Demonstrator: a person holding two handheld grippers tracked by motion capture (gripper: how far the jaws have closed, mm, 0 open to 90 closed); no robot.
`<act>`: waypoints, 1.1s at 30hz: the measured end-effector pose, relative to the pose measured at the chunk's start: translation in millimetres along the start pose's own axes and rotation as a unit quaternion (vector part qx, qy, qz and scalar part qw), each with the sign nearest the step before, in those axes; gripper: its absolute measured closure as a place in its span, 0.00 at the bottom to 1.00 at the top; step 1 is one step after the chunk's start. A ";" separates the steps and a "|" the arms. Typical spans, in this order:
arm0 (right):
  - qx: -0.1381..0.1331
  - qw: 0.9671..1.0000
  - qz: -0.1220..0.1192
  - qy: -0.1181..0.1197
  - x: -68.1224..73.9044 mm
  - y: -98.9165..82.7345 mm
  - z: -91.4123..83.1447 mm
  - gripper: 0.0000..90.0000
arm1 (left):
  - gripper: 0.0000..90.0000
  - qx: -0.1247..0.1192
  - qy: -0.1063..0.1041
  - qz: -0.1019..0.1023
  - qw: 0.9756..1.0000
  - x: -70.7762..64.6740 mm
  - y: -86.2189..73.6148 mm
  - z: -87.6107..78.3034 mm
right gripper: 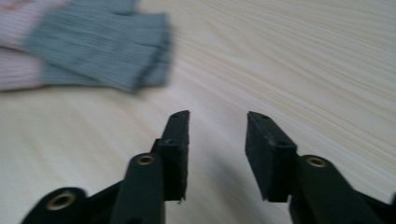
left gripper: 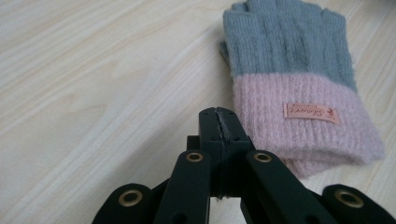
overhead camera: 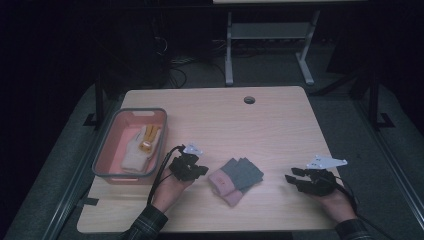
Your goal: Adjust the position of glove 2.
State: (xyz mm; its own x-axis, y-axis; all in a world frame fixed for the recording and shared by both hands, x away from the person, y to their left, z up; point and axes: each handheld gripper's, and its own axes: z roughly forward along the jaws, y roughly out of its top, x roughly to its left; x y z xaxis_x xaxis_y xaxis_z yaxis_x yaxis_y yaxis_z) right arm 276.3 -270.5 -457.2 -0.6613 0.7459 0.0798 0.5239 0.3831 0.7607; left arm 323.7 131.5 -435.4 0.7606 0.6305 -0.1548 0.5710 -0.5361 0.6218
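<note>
A pair of fingerless knit gloves (overhead camera: 235,180), grey at the fingers and pink at the cuff, lies stacked near the table's front middle. My left gripper (overhead camera: 202,170) sits just left of them; in the left gripper view its jaws (left gripper: 218,121) are pressed together with nothing between them, close beside the pink cuff of the top glove (left gripper: 289,70). My right gripper (overhead camera: 290,177) rests to the right of the gloves, apart from them. In the right gripper view it (right gripper: 217,126) stands open over bare wood, with the gloves (right gripper: 93,42) blurred at the upper left.
A pink bin with a grey rim (overhead camera: 107,150) stands at the table's left and holds a white and yellow glove (overhead camera: 140,147). The wooden table (overhead camera: 260,125) has a cable hole (overhead camera: 249,99) near its far edge. A grey desk frame stands on the floor beyond.
</note>
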 end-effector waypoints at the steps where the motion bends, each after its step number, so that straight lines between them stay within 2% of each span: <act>1: -0.002 1.000 -0.006 0.010 6.4 2.6 1.9 0.70 | 0.99 0.000 -0.001 0.000 1.000 -0.3 -0.5 0.4; 6: -0.003 0.998 -0.035 0.053 34.3 18.2 15.7 0.72 | 0.99 0.000 -0.007 0.003 1.000 -0.9 -4.7 -0.9; 9: -0.009 0.995 -0.042 0.085 50.7 28.5 23.7 0.73 | 0.99 0.002 -0.008 0.002 1.000 -0.1 -6.5 -0.9; 13: -0.012 0.990 -0.063 0.125 76.6 42.9 40.1 0.72 | 0.99 0.001 -0.010 0.003 1.000 0.0 -6.6 0.2; 14: -0.011 0.989 -0.062 0.137 83.0 46.8 44.1 0.72 | 0.99 0.003 -0.011 0.006 1.000 -0.2 -6.6 0.4; 17: -0.017 0.985 -0.075 0.156 98.4 58.1 55.7 0.72 | 0.99 0.008 -0.011 0.012 1.000 -0.9 -6.7 1.1; 22: -0.018 0.981 -0.086 0.174 115.1 70.5 72.0 0.72 | 0.99 0.017 -0.011 0.014 1.000 2.6 -8.3 1.5; 25: -0.013 0.979 -0.098 0.176 122.3 74.0 79.0 0.71 | 0.99 0.008 -0.011 0.005 1.000 1.8 -9.0 2.4; 30: 0.009 0.979 -0.109 0.172 126.5 70.1 90.9 0.68 | 0.99 0.016 -0.014 0.008 1.000 0.5 -9.1 5.0; 33: 0.008 0.979 -0.109 0.174 125.8 66.2 94.5 0.70 | 0.99 0.018 -0.014 0.010 1.000 -0.5 -9.2 6.0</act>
State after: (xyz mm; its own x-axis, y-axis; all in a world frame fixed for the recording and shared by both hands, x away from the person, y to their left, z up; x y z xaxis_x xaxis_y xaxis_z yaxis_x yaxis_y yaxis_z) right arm 278.5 -99.8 -457.6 -0.8999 0.4151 0.1336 0.3560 0.5224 0.7748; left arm 320.0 132.7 -445.6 0.7803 0.6034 -0.1646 0.5656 -0.5684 0.5974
